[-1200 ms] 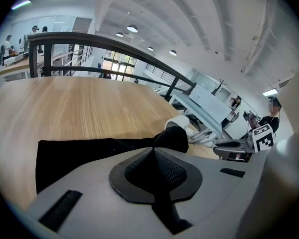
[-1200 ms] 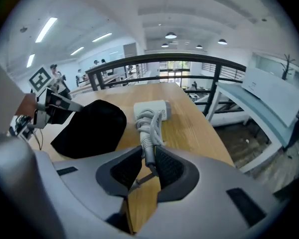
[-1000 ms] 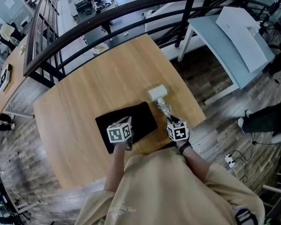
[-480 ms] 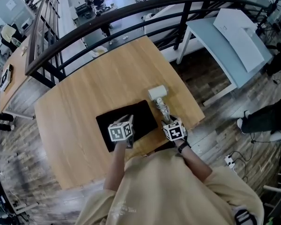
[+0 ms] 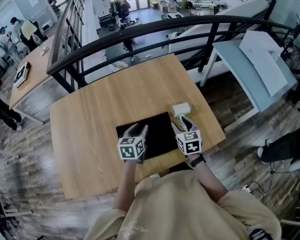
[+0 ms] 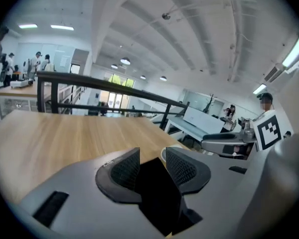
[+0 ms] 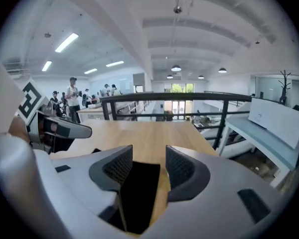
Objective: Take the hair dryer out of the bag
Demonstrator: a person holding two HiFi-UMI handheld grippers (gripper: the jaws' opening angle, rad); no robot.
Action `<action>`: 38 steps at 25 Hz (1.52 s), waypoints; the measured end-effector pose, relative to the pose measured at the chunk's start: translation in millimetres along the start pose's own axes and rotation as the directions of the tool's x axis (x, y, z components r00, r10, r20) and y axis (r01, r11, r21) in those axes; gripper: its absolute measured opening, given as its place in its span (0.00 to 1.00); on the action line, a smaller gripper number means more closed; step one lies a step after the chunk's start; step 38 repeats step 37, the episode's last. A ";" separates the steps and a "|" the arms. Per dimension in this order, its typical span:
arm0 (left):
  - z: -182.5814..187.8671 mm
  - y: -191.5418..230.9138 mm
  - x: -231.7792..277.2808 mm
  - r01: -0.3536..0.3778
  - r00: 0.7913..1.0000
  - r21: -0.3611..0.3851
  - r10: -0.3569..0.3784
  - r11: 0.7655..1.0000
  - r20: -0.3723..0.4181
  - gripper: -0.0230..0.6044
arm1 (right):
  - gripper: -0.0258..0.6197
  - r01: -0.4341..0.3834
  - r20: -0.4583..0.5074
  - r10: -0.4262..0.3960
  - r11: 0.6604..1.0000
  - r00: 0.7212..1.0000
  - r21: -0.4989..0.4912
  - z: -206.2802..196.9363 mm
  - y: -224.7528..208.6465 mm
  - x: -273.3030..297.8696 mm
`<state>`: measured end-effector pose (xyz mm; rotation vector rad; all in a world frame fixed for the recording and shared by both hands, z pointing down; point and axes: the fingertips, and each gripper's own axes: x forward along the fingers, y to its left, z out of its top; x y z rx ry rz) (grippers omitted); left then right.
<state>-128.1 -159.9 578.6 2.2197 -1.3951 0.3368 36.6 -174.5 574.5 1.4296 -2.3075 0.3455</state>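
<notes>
A flat black bag [image 5: 157, 132] lies on the wooden table [image 5: 100, 109]. Just right of it, out of the bag, lies the white hair dryer [image 5: 181, 109], head away from me. My left gripper [image 5: 140, 130] hangs above the bag's near left part. Its jaws are opening, with nothing between the pads. Only the bag [image 6: 157, 188] shows below them in the left gripper [image 6: 152, 164] view. My right gripper [image 5: 181, 127] hovers over the dryer's handle end, apart from it. Its jaws are opening too and hold nothing. The right gripper [image 7: 143, 164] view shows bag [image 7: 139, 193] and table beneath.
A black curved railing [image 5: 140, 34] runs behind the table's far edge. A pale blue side table [image 5: 242, 59] with a white box stands to the right. A person's dark legs [image 5: 290, 144] are on the floor at right. The table's near edge is close to my body.
Both grippers have risen off the table and opened. The left has left the bag's near edge, the right has left the dryer's handle end. Bag and dryer stay put.
</notes>
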 end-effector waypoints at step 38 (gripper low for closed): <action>145.3 45.1 -198.7 -0.364 0.833 0.149 0.250 0.919 0.494 0.06 | 0.06 -0.132 0.407 0.215 0.966 0.888 -0.221 207.0 188.1 -46.8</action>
